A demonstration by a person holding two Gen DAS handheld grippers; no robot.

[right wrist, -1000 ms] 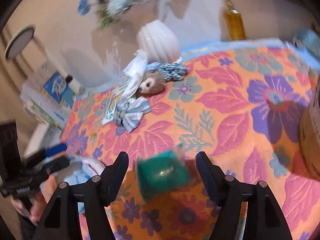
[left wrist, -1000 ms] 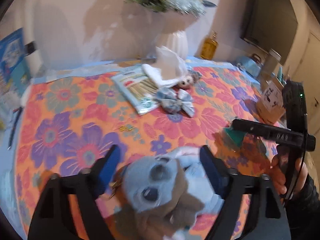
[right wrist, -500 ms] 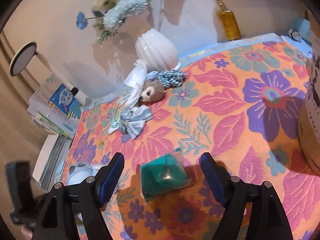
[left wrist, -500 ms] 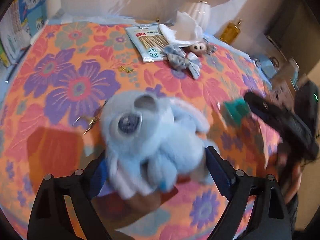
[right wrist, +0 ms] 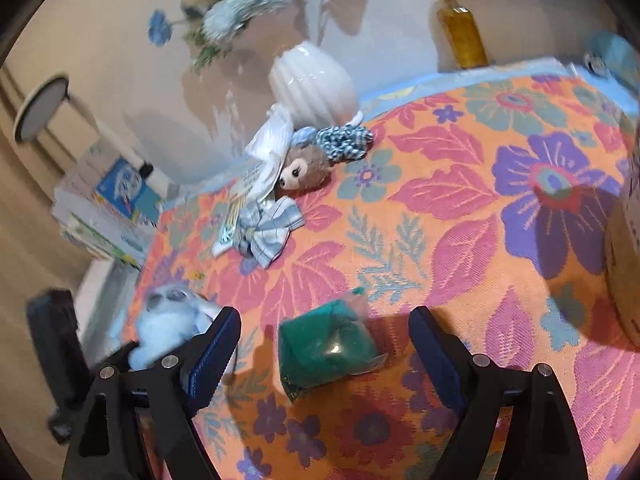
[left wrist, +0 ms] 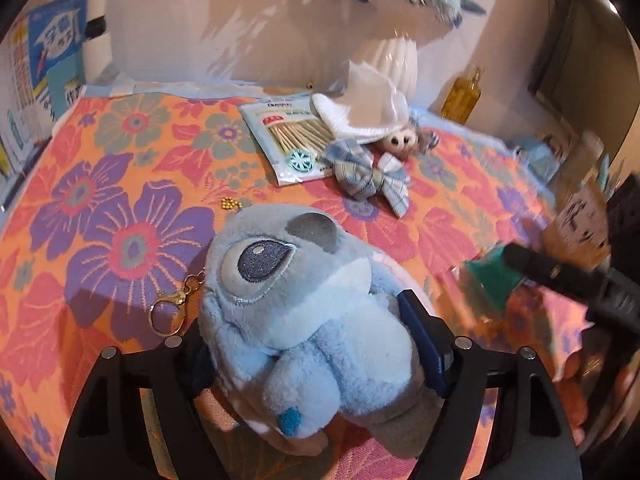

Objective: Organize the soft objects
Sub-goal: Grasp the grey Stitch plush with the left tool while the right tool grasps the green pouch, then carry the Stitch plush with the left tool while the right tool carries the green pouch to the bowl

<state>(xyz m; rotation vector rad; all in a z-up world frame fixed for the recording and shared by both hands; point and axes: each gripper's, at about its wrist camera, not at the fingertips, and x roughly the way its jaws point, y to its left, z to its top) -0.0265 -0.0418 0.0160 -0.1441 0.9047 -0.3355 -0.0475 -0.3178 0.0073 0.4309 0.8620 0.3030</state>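
A light-blue plush toy (left wrist: pixel 304 300) with big eyes fills the left wrist view. My left gripper (left wrist: pixel 308 320) is closing on it: the right pad presses its side and the left finger is hidden behind the fur. In the right wrist view a green packet (right wrist: pixel 328 348) lies on the flowered cloth between the jaws of my right gripper (right wrist: pixel 324 320), which are opening and stand clear of it. The plush toy (right wrist: pixel 168 320) also shows at the left there. Further back lie a plaid bow (left wrist: pixel 368 176), a small brown bear (right wrist: pixel 304 168) and a white cloth (left wrist: pixel 364 108).
A toothpick packet (left wrist: pixel 292 140), a white vase (left wrist: pixel 392 60) with flowers and an amber bottle (left wrist: pixel 464 96) stand at the back. A gold key ring (left wrist: pixel 168 312) and beads (left wrist: pixel 230 202) lie on the cloth. A cardboard box (right wrist: pixel 628 264) is at the right, books (right wrist: pixel 108 208) at the left.
The left gripper has sunk and rolled, and its jaws have narrowed on the plush toy. The right jaws have spread wider around the green packet, which stays on the cloth.
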